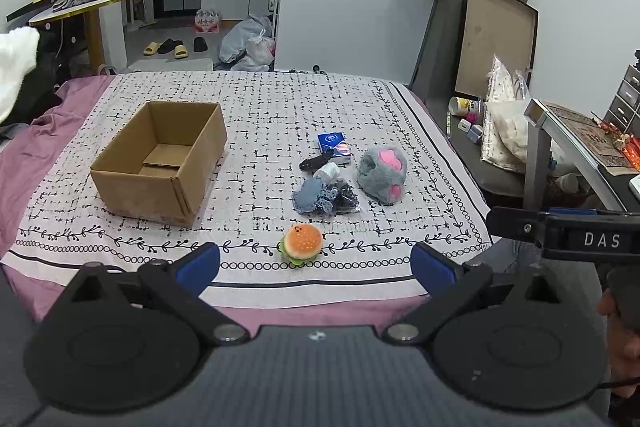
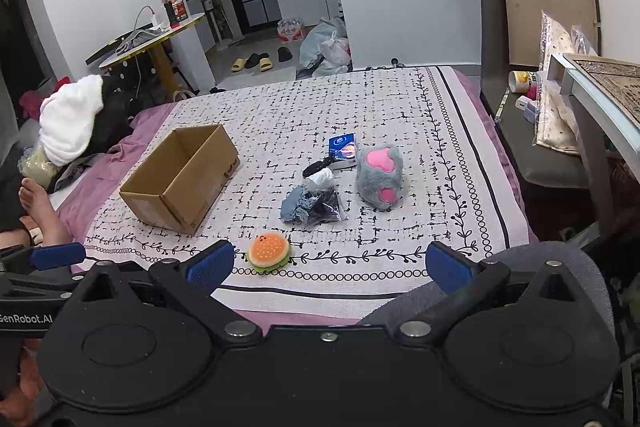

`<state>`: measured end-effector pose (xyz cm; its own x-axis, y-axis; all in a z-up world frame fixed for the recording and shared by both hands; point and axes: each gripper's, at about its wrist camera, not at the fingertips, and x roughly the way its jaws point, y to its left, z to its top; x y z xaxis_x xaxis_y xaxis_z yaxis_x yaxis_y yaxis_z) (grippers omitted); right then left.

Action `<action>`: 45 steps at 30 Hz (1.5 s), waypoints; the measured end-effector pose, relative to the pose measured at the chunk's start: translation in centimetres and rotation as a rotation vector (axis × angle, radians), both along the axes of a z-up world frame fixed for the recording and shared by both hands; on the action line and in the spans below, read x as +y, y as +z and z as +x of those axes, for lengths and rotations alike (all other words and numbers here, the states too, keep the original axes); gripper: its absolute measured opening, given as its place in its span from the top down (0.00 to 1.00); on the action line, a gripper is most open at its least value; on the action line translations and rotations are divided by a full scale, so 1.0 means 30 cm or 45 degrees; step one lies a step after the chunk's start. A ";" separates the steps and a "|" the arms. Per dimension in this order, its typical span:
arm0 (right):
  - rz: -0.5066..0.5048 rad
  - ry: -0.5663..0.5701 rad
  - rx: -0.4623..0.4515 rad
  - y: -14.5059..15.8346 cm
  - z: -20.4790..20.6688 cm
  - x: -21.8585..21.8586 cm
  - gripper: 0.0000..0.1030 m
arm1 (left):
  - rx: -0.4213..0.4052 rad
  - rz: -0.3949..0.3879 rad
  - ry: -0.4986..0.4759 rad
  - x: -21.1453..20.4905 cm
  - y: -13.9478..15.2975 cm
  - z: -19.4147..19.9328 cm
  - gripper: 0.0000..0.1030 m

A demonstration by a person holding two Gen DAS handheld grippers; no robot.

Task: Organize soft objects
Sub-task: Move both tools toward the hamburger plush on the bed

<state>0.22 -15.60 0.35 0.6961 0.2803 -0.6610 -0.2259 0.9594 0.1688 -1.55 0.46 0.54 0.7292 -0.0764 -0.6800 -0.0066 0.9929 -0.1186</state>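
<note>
An open, empty cardboard box (image 1: 160, 163) (image 2: 182, 179) stands on the patterned bed cover at the left. To its right lie a grey plush paw with pink pads (image 1: 383, 175) (image 2: 380, 179), a blue tissue pack (image 1: 334, 145) (image 2: 343, 151), a black item, a white roll, a grey-blue cloth (image 1: 314, 197) (image 2: 296, 209) and a dark bagged item. A plush hamburger (image 1: 302, 245) (image 2: 269, 251) lies near the front edge. My left gripper (image 1: 315, 265) is open and empty above the bed's front edge, just before the hamburger. My right gripper (image 2: 330, 267) is open and empty, right of the hamburger.
A pink sheet (image 1: 60, 99) covers the bed's left side, with a white and dark clothes pile (image 2: 76, 123). A person's bare foot (image 2: 36, 207) rests at the left. A desk and dark bench (image 2: 560, 131) with bags stand to the right. A round table (image 1: 88, 3) stands beyond.
</note>
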 end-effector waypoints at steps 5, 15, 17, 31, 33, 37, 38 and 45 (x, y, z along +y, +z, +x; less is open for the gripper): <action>-0.007 0.003 -0.006 -0.002 -0.003 0.005 0.00 | -0.001 0.002 0.005 0.000 -0.001 -0.001 0.02; -0.010 -0.001 -0.006 -0.001 -0.002 0.003 0.00 | 0.000 -0.004 0.004 0.003 -0.003 -0.004 0.02; -0.012 0.001 -0.008 0.000 -0.002 0.002 0.00 | -0.001 -0.004 0.002 0.002 -0.002 -0.004 0.02; -0.009 -0.013 -0.008 0.002 0.001 -0.011 0.00 | 0.010 -0.017 -0.010 -0.020 -0.015 0.013 0.02; -0.012 -0.014 -0.006 0.000 0.002 -0.011 0.00 | 0.014 -0.021 -0.007 -0.022 -0.021 0.018 0.02; -0.009 -0.018 0.000 -0.010 0.014 -0.018 0.00 | 0.019 -0.025 -0.002 -0.026 -0.032 0.029 0.02; -0.008 -0.019 0.004 -0.014 0.018 -0.019 0.00 | 0.022 -0.025 -0.001 -0.027 -0.034 0.033 0.02; -0.013 -0.006 0.014 -0.035 0.044 -0.016 0.00 | 0.039 -0.031 0.002 -0.029 -0.053 0.064 0.02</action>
<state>1.55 -16.08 -0.72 0.6902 0.2703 -0.6712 -0.2199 0.9621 0.1613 0.36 -0.39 -1.05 0.7083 -0.0920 -0.6999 -0.0123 0.9897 -0.1425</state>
